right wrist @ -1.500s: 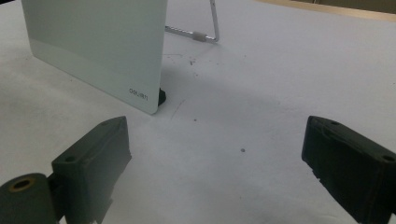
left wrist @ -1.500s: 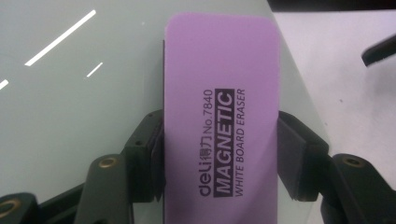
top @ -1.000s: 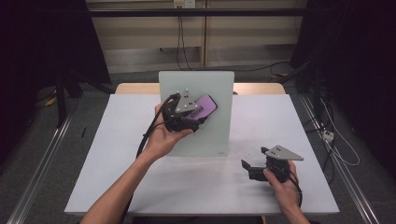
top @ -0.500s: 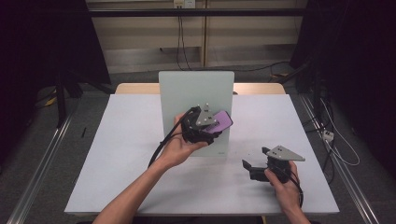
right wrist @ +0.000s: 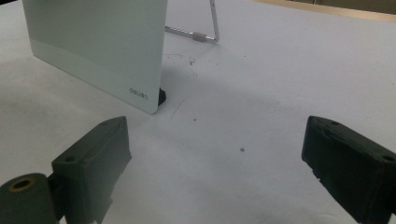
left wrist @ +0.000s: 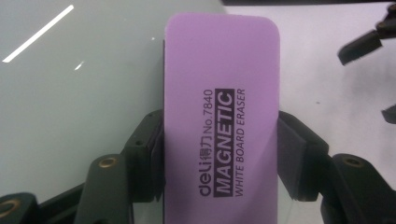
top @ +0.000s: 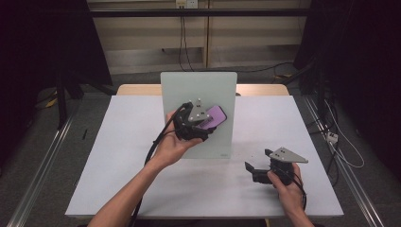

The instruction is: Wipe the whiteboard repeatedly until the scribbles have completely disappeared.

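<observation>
Two fingers of the left gripper (top: 201, 124) are closed on the purple eraser (left wrist: 219, 116), which is pressed flat against the standing whiteboard (top: 198, 87) for wiping, while the right gripper (top: 257, 169) is kept open over the worktop (top: 118, 156).

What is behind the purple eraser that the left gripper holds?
The pale glass whiteboard stands behind the purple eraser. The board area directly under the eraser is covered, so any marks there cannot be seen.
</observation>
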Available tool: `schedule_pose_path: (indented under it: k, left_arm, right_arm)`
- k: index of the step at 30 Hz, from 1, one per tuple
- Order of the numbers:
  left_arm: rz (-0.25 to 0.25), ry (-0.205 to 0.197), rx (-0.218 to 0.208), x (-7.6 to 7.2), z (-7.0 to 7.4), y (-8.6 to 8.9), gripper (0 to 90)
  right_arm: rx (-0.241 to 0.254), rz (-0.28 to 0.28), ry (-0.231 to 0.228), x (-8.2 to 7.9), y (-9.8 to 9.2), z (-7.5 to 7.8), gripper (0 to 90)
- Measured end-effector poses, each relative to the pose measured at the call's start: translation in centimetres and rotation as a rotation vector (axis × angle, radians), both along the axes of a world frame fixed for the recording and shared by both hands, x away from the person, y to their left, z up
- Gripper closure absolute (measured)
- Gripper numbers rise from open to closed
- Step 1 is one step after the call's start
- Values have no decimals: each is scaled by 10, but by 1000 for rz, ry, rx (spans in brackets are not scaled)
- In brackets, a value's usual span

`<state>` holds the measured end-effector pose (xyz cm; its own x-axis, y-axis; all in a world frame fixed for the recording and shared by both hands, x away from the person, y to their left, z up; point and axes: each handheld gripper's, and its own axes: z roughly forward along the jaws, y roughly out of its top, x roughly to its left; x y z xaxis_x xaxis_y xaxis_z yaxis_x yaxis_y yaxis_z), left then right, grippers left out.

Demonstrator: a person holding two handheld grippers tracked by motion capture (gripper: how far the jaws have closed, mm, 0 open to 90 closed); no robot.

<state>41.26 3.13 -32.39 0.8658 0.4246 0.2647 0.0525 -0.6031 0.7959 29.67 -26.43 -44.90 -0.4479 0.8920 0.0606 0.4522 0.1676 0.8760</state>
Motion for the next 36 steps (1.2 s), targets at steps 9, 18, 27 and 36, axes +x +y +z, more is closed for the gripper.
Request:
schedule_pose_path:
  k: [9,18,27,36]
  left_arm:
    - [37,-25,-20,3,10,19,410]
    - [-3,-5,60,-5,-11,14,410]
    - [-34,25,126,-17,-38,5,410]
    - [-52,60,141,-18,-46,5,410]
  right_arm:
    - [0,0,0,0,0,0,79]
    - [0,0,-1,0,0,0,79]
    - [1,0,-2,1,1,0,79]
    - [0,-1,-1,1,1,0,79]
